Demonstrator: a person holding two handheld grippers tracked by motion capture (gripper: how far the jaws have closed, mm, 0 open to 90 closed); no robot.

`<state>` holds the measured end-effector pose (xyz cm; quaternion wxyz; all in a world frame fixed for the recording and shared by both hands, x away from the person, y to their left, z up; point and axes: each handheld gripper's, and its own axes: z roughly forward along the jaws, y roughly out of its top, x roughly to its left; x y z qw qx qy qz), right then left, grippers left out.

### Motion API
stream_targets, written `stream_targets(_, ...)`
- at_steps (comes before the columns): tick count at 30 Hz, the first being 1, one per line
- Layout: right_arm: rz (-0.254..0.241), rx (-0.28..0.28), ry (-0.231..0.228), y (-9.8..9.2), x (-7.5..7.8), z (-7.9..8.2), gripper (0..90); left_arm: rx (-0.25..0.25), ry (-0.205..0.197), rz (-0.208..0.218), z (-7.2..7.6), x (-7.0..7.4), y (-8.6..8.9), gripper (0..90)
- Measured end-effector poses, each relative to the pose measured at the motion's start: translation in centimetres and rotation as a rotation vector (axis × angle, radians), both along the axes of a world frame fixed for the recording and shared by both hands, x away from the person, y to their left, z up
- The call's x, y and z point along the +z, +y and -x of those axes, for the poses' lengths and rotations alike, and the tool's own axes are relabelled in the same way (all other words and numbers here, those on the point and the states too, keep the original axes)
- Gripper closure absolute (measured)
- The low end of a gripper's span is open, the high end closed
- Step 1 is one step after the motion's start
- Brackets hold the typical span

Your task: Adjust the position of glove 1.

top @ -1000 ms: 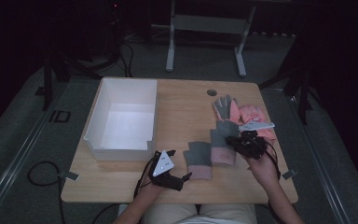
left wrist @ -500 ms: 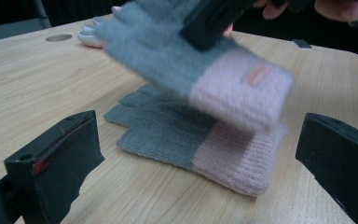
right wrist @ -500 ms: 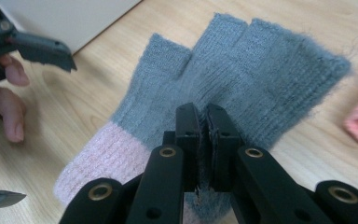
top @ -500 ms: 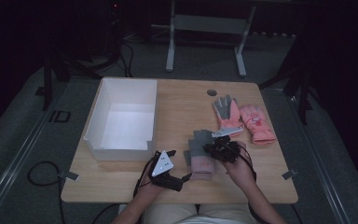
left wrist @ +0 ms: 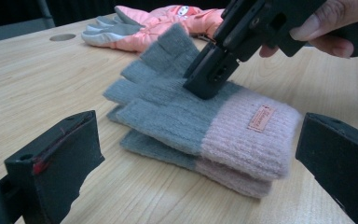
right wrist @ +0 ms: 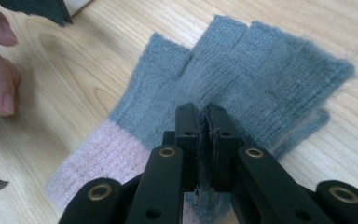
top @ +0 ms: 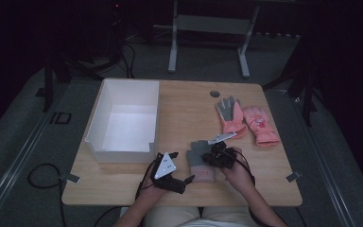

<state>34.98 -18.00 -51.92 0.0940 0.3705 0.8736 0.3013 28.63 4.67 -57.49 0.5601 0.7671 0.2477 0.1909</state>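
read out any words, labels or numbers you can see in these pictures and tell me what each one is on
"ID": white marking on the grey floor, left of the table.
Small orange tag on the pink cuff of the grey knit gloves: carries print, too small to read.
Pink gloves: a printed design, too blurred to tell whether it has words.

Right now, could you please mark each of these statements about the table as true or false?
1. The white box holds a glove. False: it is empty.
2. The right gripper is shut on the grey gloves. True.
3. The left gripper is shut. False: its jaws stand wide open.
4. The pink gloves lie beyond the grey pair. True.
5. The grey gloves have green cuffs. False: the cuffs are pink.
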Motion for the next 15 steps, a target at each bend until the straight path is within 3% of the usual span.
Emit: stream_targets(15, 0.001, -0.012, 0.024, 0.0, -1.7, -0.4, 79.4, 0.032, 0.013, -0.01, -0.1, 0.0, -0.1, 0.0)
